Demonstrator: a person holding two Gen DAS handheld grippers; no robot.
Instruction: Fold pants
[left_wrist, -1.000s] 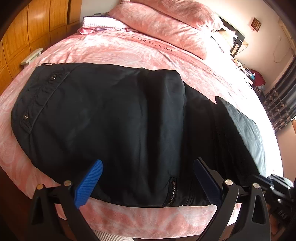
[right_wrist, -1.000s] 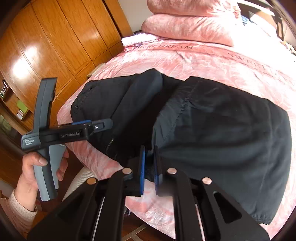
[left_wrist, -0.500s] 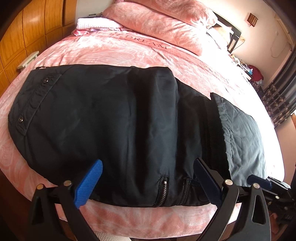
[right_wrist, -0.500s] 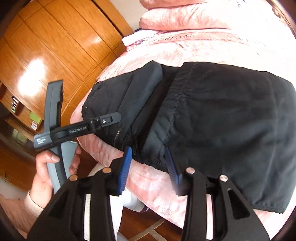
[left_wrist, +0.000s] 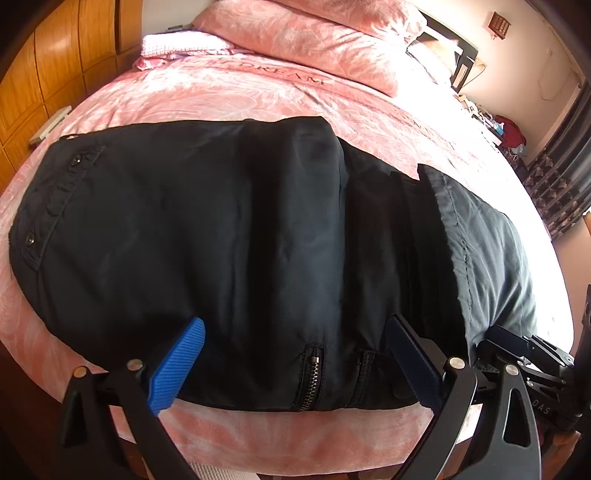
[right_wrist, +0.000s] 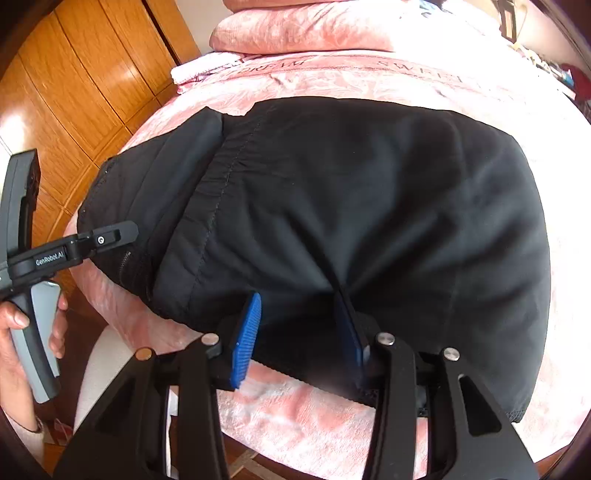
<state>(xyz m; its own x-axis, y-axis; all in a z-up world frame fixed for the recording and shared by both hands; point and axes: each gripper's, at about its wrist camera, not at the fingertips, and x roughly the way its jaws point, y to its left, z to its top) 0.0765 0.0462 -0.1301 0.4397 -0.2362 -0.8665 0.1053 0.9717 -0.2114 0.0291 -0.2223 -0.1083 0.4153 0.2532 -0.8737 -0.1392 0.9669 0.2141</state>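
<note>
Ahead of my left gripper I see a pink bedspread (left_wrist: 229, 92) lettered "DREAM", with pink pillows (left_wrist: 314, 33) at its far end and a folded white towel (left_wrist: 177, 44) beside them. Wooden wardrobe doors (right_wrist: 85, 81) stand off to the left, patterned curtains (left_wrist: 561, 184) far right.

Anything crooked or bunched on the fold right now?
Mostly tidy. The black folded pants show one crease running up from the open right claw near the bed edge, and the folded-over hem lies slightly skewed. Nothing damaged.
</note>
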